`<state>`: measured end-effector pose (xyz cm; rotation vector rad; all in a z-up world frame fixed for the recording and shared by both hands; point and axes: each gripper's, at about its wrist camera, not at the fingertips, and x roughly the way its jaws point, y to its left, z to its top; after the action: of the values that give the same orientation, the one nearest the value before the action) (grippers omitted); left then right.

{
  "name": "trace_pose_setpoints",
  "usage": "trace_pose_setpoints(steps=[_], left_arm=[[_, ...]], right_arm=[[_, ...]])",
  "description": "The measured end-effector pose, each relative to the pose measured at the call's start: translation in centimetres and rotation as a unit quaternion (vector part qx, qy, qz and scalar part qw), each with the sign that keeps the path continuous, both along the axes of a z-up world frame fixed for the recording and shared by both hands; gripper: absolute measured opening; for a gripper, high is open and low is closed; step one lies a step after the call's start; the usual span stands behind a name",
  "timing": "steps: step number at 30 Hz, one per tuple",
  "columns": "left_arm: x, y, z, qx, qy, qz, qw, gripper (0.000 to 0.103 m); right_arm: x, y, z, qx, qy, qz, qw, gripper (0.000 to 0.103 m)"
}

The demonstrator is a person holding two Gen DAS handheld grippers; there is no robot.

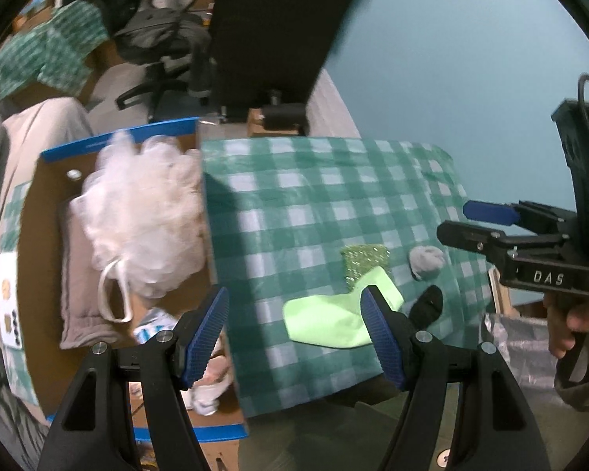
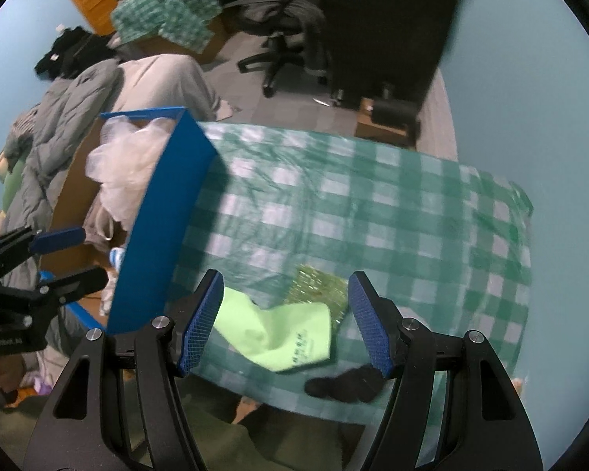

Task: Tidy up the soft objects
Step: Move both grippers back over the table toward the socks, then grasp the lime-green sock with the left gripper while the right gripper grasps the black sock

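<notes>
A light green cloth (image 1: 326, 322) (image 2: 282, 333) lies on the green checked table (image 1: 314, 196) (image 2: 373, 216), partly over a glittery green sponge (image 1: 363, 261) (image 2: 322, 286). Beside them are a grey sock ball (image 1: 426, 261) and a black sock (image 1: 426, 306) (image 2: 345, 386). A white bath loofah (image 1: 145, 227) (image 2: 121, 172) fills the blue-edged cardboard box (image 1: 117, 137) (image 2: 161, 235) left of the table. My left gripper (image 1: 294, 337) (image 2: 78, 259) hovers open over the table's near left edge. My right gripper (image 2: 286, 322) (image 1: 471, 223) hangs open above the cloth, holding nothing.
The box also holds a folded grey fabric (image 1: 74, 274) and small white items (image 1: 208, 388). Grey bedding (image 2: 70, 117) lies beyond the box. An office chair (image 2: 286, 23) and a black cabinet (image 2: 385, 27) stand behind the table. A clear plastic bag (image 1: 518, 353) sits at its right.
</notes>
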<state>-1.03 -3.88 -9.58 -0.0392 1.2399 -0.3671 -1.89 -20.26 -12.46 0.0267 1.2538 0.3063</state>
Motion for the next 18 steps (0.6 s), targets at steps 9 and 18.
trace_pose_setpoints(steps=[9, 18], left_arm=[[-0.4, -4.4, -2.0, 0.012, 0.02, -0.066, 0.9975, 0.073], [-0.9, -6.9, -4.5, 0.023, 0.041, -0.107, 0.9932, 0.074]], right_arm=[[-1.6, -4.0, -1.4, -0.002, 0.017, -0.055, 0.998, 0.067], [-3.6, -6.8, -3.7, 0.0, 0.04, -0.102, 0.994, 0.067]])
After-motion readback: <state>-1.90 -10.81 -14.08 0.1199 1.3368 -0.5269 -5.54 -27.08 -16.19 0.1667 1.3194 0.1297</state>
